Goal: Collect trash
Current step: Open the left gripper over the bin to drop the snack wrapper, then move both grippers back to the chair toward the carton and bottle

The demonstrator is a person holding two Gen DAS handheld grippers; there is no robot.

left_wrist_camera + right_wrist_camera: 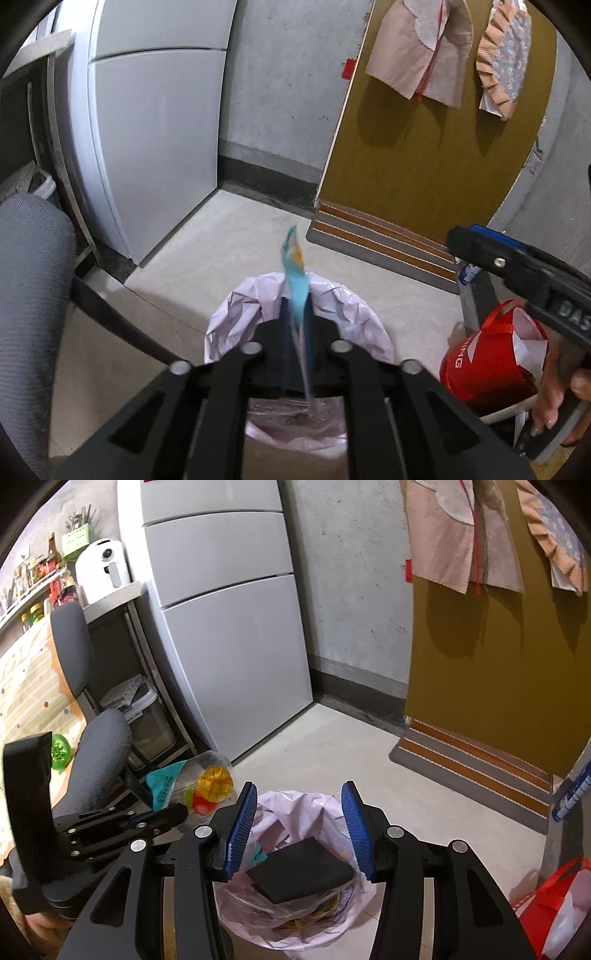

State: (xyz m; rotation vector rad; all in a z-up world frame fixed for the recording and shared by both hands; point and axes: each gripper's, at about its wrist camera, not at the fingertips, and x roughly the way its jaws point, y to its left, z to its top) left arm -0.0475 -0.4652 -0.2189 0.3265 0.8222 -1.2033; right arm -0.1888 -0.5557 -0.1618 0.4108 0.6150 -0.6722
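left gripper (295, 325) sat over the lined trash bin (236, 306), jaws nearly together with a clear plastic wrapper (295, 280) (teal edge, fruit print) between them. from the right wrist view the same wrapper (207, 782) stuck out ahead of the left gripper (173, 812), off to the left of the bin and above its rim, not inside yet. whether the pads were actually pressing on it or had let go, cannot tell; the wrapper was blurred.

right gripper (299, 823) hung above the bin with blue pads (242, 827) apart and nothing between them, so empty.

progress: the bin's pale bag (295, 801) already held stuff, a flat black piece (299, 875) on top of yellowish scraps and clear plastic. so part of the collecting looked done. left to do: get the wrapper down into the bag. a red paper bag (554, 904) stood on the floor beside the bin; unclear if it counted as trash. grey chair (33, 277) to the left, fridge (155, 129) behind.
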